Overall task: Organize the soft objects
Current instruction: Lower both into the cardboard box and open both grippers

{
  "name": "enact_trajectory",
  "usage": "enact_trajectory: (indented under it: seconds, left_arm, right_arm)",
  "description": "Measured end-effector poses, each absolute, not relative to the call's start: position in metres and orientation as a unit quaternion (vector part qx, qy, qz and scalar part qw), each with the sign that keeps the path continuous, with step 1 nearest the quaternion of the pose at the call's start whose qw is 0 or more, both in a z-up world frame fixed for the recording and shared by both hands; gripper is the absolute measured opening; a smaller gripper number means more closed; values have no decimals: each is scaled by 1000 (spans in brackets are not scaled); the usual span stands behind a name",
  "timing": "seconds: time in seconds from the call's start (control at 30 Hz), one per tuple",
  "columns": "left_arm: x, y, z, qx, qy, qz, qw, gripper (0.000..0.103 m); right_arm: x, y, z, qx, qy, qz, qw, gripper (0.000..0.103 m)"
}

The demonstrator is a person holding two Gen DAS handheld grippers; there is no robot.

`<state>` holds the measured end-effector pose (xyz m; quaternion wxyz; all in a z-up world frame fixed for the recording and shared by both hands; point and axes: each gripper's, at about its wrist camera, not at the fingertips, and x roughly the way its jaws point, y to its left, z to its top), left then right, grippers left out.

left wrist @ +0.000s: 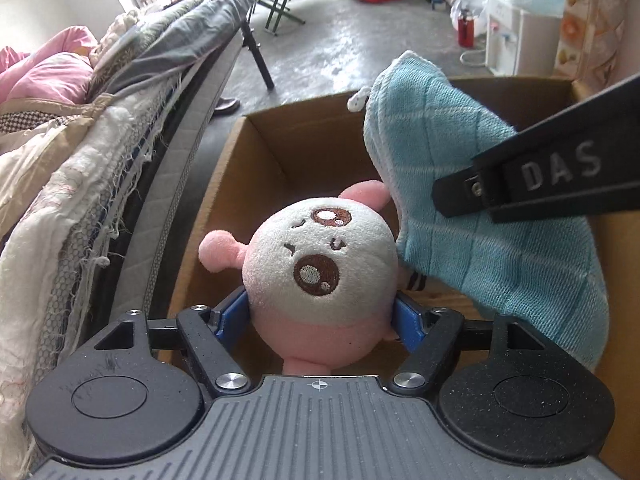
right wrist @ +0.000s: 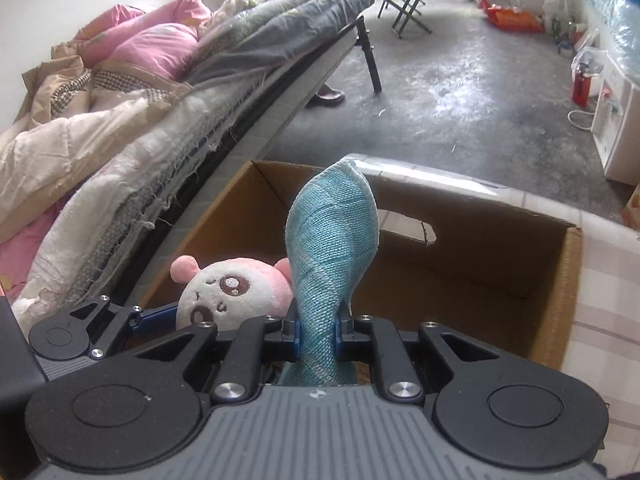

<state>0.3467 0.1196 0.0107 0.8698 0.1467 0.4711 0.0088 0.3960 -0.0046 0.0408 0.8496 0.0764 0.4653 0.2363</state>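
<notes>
One plush toy (left wrist: 320, 264), one blue cloth (left wrist: 480, 208)

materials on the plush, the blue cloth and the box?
Plush toy: fuzzy pile fabric, embroidered face, likely stuffed. Blue cloth: woven, probably cotton; visible weave, grid lines, stitched hem. Box: plain brown cardboard, matte, torn handle cutout.

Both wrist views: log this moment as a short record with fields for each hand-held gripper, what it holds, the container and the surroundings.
left hand-held gripper: shut on the round pink-and-white plush toy, held over the box
right hand-held gripper: shut on the light blue woven cloth, which stands up between its fingers
container: open brown cardboard box, beneath both items, with a handle cut-out in its far wall
surroundings: bed with piled bedding beside the box; grey concrete floor beyond
</notes>
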Motion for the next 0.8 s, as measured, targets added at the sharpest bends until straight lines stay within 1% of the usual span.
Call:
enact_trajectory:
  seconds: [0.17, 0.27, 0.33, 0.37, 0.4, 0.43, 0.47, 0.63, 0.8]
  left_arm:
    - [353, 116, 0, 161, 481, 22, 862, 78]
    - [353, 114, -3, 169, 484, 27, 858, 80]
    - [355, 114, -2, 176, 479, 27, 859, 88]
    - [354, 113, 0, 179, 472, 29, 863, 89]
    - [354, 113, 3, 182, 465, 31, 866, 92]
    - [352, 112, 6, 183, 460, 32, 868, 93]
    - [351, 113, 9, 182, 456, 33, 871, 94]
    - [344, 116, 25, 170, 441, 37, 881, 94]
    - [327, 126, 46, 134, 432, 32, 891, 94]
  right_arm:
    - [413, 1, 23, 86, 474, 238, 843, 18]
    - [421, 1, 15, 100, 484, 239, 836, 22]
    - [422, -1, 13, 112, 481, 244, 835, 29]
    - [422, -2, 14, 115, 476, 247, 836, 38]
    - [422, -3, 15, 118, 470, 248, 839, 51]
    - [421, -5, 17, 120, 461, 250, 843, 56]
    - [419, -6, 20, 122, 452, 253, 847, 59]
    - [411, -18, 36, 141, 424, 258, 856, 59]
    - [384, -40, 64, 142, 385, 268, 871, 59]
